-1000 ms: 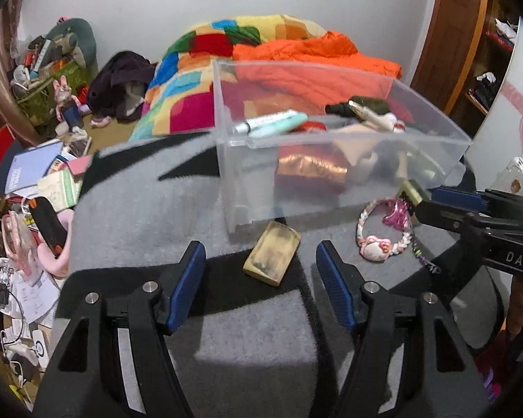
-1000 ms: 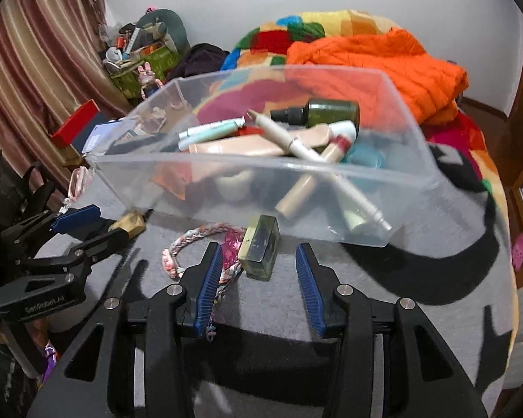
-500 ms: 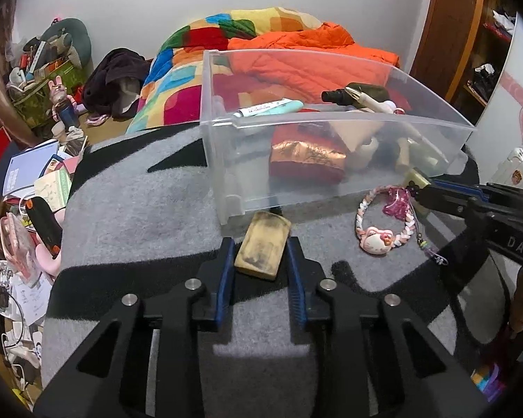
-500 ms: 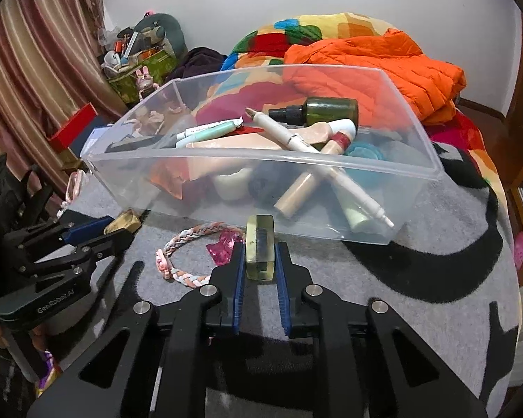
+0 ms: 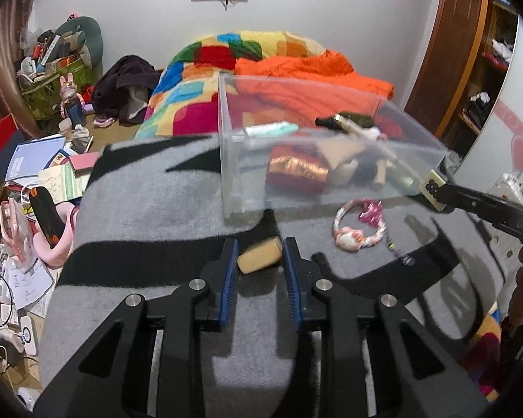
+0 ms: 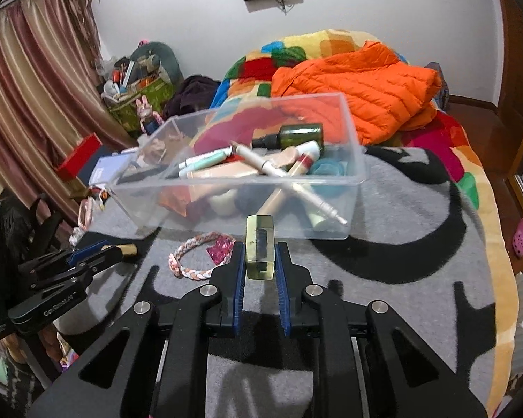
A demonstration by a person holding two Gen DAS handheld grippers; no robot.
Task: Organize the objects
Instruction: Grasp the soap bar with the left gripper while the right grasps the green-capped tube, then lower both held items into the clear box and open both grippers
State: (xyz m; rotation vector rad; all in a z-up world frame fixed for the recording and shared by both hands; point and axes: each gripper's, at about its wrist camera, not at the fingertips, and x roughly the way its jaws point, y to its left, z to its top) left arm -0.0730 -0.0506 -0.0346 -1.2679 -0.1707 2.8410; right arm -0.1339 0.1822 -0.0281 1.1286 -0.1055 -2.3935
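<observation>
My left gripper [image 5: 259, 252] has a tan, sponge-like block [image 5: 259, 260] between its blue pads, which press on it while the jaws are still closing; it hangs just above the grey blanket [image 5: 150, 209]. My right gripper [image 6: 260, 249] is shut on a small yellow-green glass bottle [image 6: 259, 244], held upright in front of the clear plastic bin [image 6: 352, 174]. From the left wrist, the right gripper [image 5: 442, 190] and its bottle [image 5: 431, 190] show beside the bin's [image 5: 230, 160] right corner. The left gripper [image 6: 113, 248] appears at left in the right wrist view.
The bin holds tubes, a dark green bottle [image 6: 298, 135] and other cosmetics. A braided bracelet [image 6: 193, 257] with a pink charm lies on the blanket in front of it. An orange jacket [image 6: 359, 80] and colourful quilt lie behind. Clutter [image 5: 35, 181] covers the floor at left.
Both grippers closed from wide open: the left on the tan block, the right on the small bottle. Both objects have come up off the blanket toward the bin.
</observation>
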